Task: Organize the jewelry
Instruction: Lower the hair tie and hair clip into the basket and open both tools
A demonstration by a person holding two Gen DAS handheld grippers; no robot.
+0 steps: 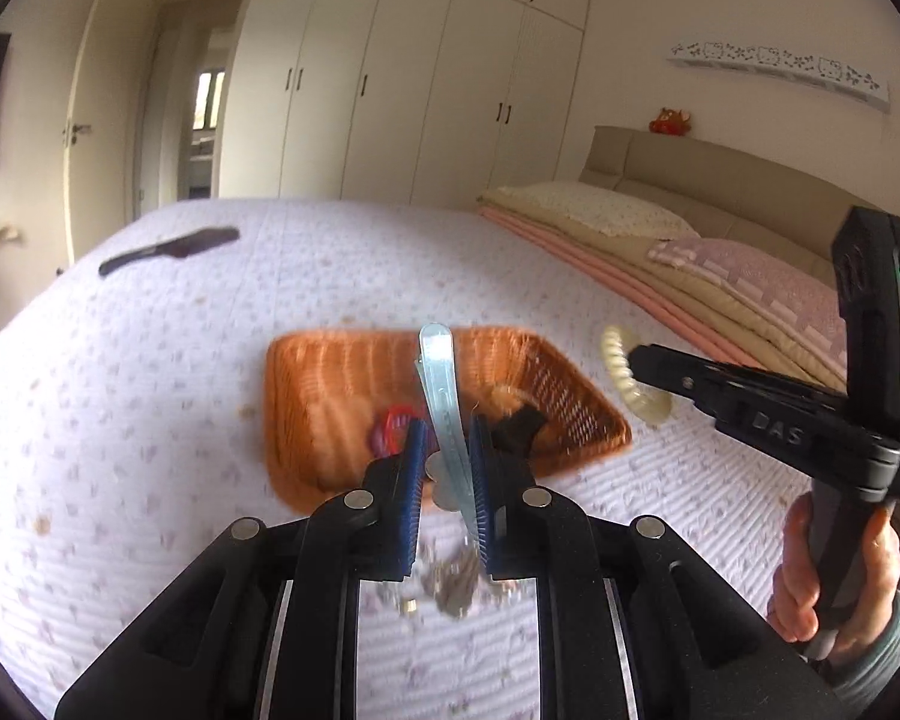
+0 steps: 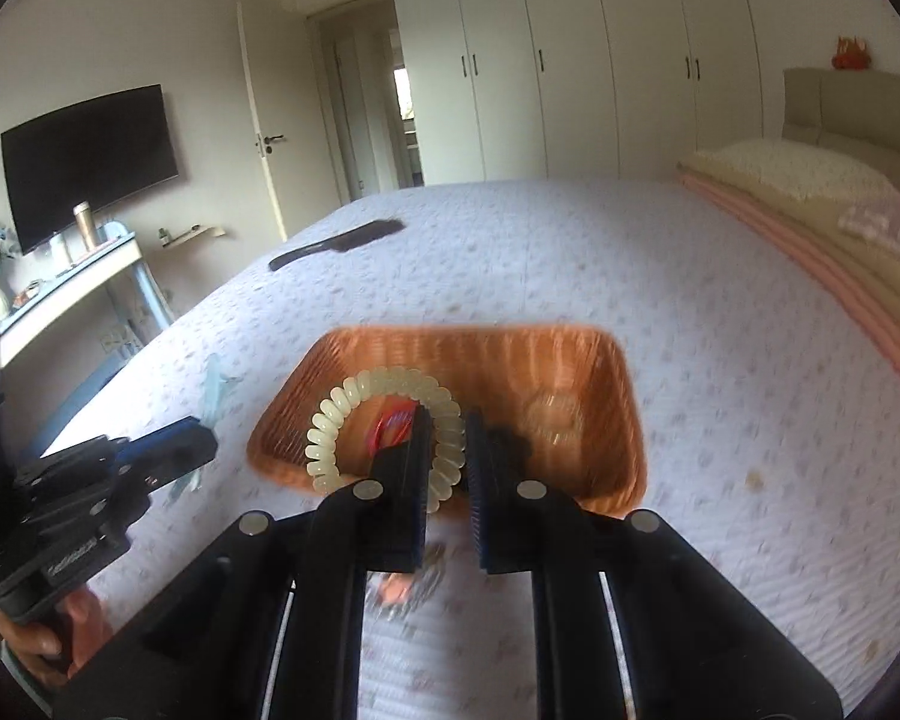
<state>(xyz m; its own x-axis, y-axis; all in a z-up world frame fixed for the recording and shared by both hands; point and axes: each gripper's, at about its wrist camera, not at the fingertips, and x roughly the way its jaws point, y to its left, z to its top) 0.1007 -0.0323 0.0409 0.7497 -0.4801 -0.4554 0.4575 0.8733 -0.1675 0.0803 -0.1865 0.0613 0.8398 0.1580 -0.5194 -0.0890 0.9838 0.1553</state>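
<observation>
Silver clip (image 1: 441,396) gripped in left tool (image 1: 444,480), held upright over near edge of basket (image 1: 330,372). Cream coil tie (image 2: 384,420) pinched by right tool (image 2: 447,480), loop hung over basket interior. Basket set on bed (image 1: 150,390); red piece (image 1: 393,426) and dark item (image 1: 519,429) seen inside, blurred. Small metal pieces (image 1: 450,585) scattered on bed just before basket. Dark brush (image 1: 168,249) laid well apart, near far edge.
</observation>
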